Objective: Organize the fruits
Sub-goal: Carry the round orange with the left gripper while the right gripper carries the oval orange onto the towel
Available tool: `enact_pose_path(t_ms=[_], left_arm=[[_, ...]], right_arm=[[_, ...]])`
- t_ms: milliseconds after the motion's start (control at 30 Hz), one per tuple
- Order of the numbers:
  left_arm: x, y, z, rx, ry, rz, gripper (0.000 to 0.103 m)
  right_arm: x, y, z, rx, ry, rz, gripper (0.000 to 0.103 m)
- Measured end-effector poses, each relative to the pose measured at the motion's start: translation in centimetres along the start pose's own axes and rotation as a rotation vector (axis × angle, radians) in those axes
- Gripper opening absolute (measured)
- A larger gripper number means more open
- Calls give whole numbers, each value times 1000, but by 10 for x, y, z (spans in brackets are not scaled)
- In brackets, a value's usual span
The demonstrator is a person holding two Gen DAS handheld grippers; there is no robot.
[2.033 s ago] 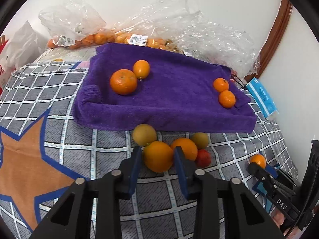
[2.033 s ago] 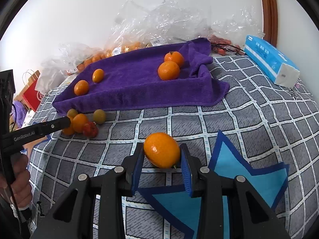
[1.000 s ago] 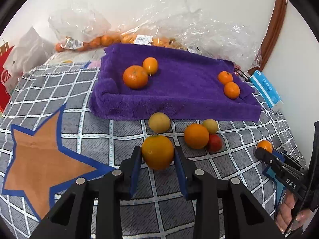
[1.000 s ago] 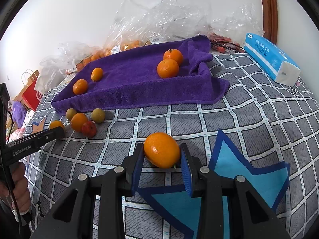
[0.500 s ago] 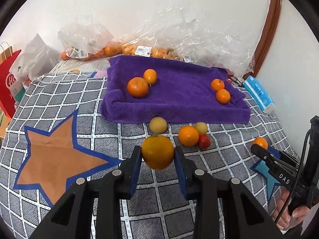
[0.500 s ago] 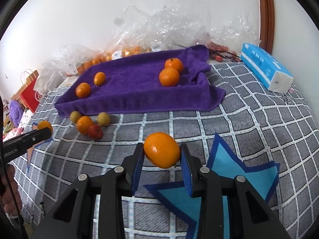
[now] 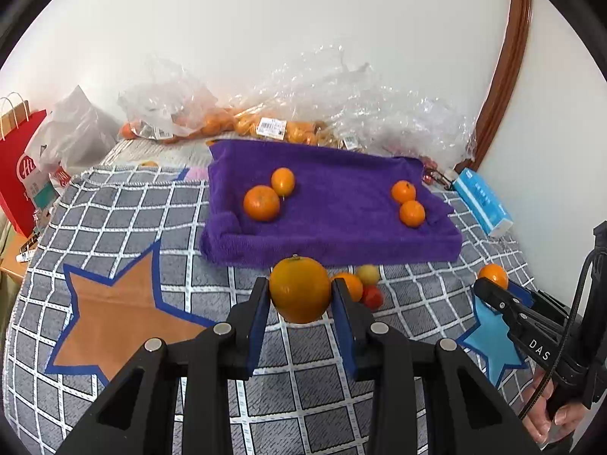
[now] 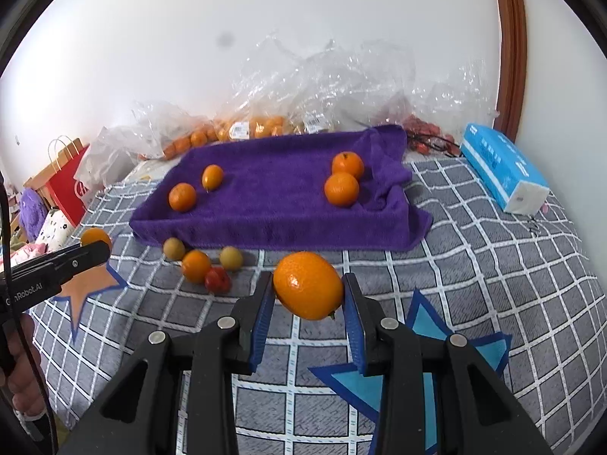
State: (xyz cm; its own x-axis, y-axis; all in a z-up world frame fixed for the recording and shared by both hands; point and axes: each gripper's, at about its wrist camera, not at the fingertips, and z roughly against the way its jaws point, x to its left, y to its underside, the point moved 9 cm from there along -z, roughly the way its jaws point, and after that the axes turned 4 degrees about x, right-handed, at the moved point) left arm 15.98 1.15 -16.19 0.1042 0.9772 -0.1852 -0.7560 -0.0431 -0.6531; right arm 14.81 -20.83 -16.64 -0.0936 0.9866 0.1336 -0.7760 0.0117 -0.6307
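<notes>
My left gripper [image 7: 299,295] is shut on a round orange [image 7: 299,290] and holds it in the air above the checked bedspread. My right gripper [image 8: 308,292] is shut on an oval orange [image 8: 308,284], also lifted off the cloth. Beyond both lies a purple towel [image 7: 341,227] [image 8: 273,204] carrying two oranges at its left [image 7: 261,203] and two at its right [image 7: 411,213]. In front of the towel sits a small cluster of loose fruit: an orange [image 8: 195,265], a red one [image 8: 217,280] and two yellowish ones [image 8: 231,258].
Clear plastic bags with more oranges [image 7: 265,129] pile against the white wall behind the towel. A blue tissue pack [image 8: 504,168] lies at the right, a red paper bag [image 7: 21,167] at the left. A hand [image 7: 550,417] holds the other gripper at each view's side.
Both grippers have risen with their oranges, so the bedspread, towel and loose fruit look smaller and farther below. The fruit on the towel has not moved.
</notes>
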Motion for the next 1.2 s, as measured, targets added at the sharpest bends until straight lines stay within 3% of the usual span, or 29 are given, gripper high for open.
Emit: enact_pose_path(t_ms=[600,1200], left_arm=[[0,-22,12,-42,7,18,32],[10,-56,-13,-52,-21,11,31]], right_arm=[[16,-30,13,-45,-2,22,35],[14,-65,-7,-68,4,27,35]])
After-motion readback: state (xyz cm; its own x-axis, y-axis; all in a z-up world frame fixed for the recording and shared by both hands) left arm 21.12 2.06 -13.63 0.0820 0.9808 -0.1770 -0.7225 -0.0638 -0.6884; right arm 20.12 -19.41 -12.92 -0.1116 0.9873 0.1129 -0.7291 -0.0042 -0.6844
